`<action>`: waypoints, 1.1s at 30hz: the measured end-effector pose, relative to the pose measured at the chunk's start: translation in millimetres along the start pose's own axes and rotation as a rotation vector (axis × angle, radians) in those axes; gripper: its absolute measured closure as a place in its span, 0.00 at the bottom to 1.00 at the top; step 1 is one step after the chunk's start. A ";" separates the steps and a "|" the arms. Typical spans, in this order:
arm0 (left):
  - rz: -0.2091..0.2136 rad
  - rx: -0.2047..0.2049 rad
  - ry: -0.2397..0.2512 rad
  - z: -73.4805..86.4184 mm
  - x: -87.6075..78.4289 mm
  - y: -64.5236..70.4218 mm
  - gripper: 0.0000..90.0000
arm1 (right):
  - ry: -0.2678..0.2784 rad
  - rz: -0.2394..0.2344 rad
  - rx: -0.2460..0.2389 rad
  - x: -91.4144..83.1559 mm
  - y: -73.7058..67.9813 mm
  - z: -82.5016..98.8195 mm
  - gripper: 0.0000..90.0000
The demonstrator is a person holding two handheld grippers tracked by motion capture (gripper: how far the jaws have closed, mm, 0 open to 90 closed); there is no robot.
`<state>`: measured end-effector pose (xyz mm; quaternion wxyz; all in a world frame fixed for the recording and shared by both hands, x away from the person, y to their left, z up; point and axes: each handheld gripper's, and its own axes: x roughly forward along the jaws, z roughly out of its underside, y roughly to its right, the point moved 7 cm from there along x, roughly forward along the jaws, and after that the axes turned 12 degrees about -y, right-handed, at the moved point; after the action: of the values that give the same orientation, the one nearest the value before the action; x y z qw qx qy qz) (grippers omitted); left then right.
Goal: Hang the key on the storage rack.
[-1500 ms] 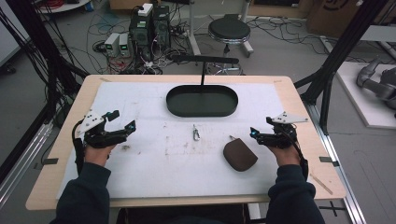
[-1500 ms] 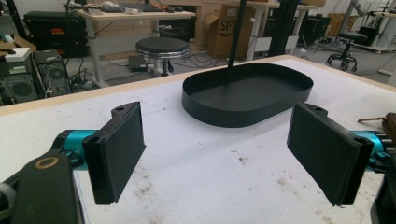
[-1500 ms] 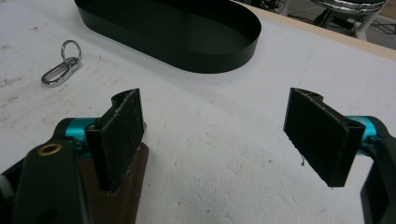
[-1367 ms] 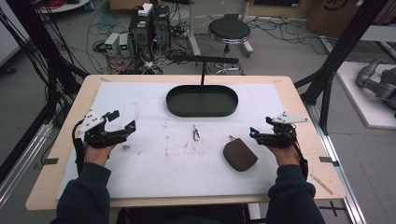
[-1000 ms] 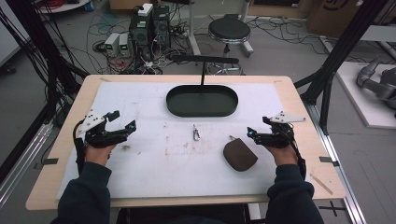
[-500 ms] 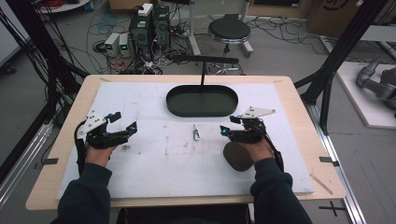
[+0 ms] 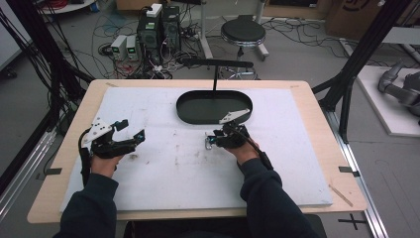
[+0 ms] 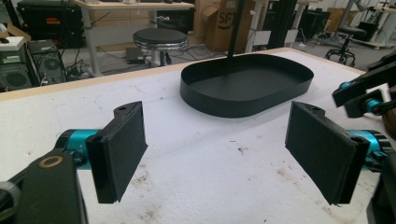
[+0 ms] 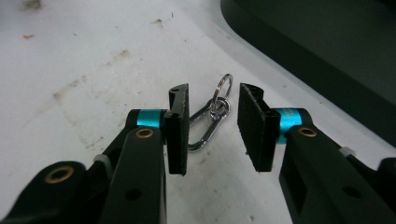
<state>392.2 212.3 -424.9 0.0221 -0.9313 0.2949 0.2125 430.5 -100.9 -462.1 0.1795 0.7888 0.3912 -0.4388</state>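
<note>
Nearest the person, the left gripper (image 7: pixel 130 131) hangs over the left part of the white surface (image 7: pixel 163 183) with its jaws spread wide and nothing between them. Farther in, near the middle, the right gripper (image 9: pixel 212 128) has just been closing its jaws around a small metal carabiner (image 9: pixel 205 128) with a key ring (image 9: pixel 223 86) at its far end; the carabiner lies flat on the surface between the pads, and a gap shows on each side, so nothing is gripped yet. The clip looks light, stiff and slick, likely to skate or twist out of a loose pinch; the long straight sides of its loop seem the best place to take hold, not the loose ring. The right gripper view gives this clip and the gaps clearly, whereas in the high view it is a mere glint at the jaw tips. Beyond, the black oval tray (image 7: pixel 190 111) sits empty, and the left gripper view shows its low wall.
</note>
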 end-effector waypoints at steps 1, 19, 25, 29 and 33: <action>0.000 0.001 -0.002 0.2 0.1 -0.1 0.22 | -0.015 -0.006 0.006 3.9 -0.3 -0.1 0.74; 0.003 -0.005 -0.004 1.0 -0.1 -1.1 0.23 | -0.155 0.071 -0.002 27.6 2.7 -10.6 0.99; 0.002 -0.003 -0.007 1.2 -0.2 -1.0 0.23 | -0.155 0.075 -0.034 24.5 3.4 -9.9 1.00; 0.002 -0.007 -0.003 1.4 -0.5 -1.1 0.23 | -0.075 0.053 -0.031 10.2 4.3 -15.3 1.00; 0.002 -0.006 -0.005 1.6 -0.6 -1.1 0.23 | -0.023 0.040 -0.021 -3.4 9.0 -16.0 1.00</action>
<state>391.7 213.7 -426.2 0.0198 -0.9307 0.2949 0.2156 445.3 -98.1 -451.0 0.2012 0.7894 0.3778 -0.4401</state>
